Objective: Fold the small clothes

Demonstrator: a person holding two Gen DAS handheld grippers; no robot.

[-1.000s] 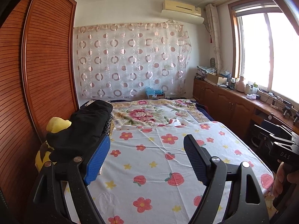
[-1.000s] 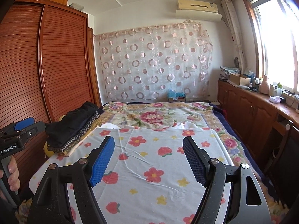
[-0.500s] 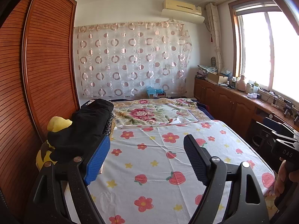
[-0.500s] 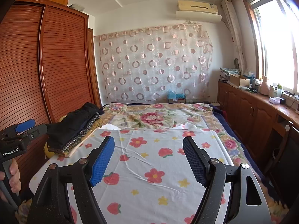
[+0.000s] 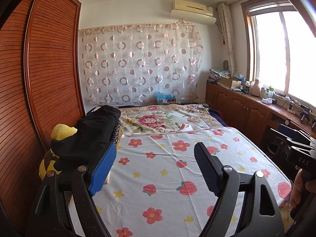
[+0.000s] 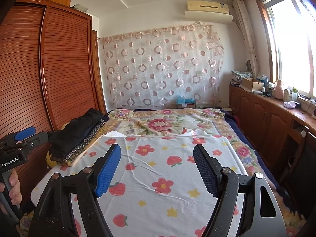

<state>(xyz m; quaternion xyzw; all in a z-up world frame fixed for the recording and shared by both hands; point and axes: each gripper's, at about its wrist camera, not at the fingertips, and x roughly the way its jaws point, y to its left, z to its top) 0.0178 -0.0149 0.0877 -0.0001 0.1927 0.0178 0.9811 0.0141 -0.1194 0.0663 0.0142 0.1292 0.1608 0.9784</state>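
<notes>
Left tool (image 5: 155,167) jaws spread wide, nothing between them, hovering over the flowered sheet (image 5: 167,169) on the bed. Right tool (image 6: 157,169) likewise spread and empty, above the same sheet (image 6: 164,169). Clothes pile (image 6: 79,134), black garment on top of patterned ones, sits at the bed's left edge beside the wardrobe (image 6: 59,69), just beyond the left tool.

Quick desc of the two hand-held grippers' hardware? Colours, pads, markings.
Both match: black speckled A-frame arms with silver pivot bolts, one blue ribbed pad and one black ribbed pad each. The left hand-held gripper shows "GenRobot.AI" in white on its body in the right wrist view; the right hand-held gripper shows "DAS" in the left wrist view. Bare fingers on the handles; no cables visible.
</notes>
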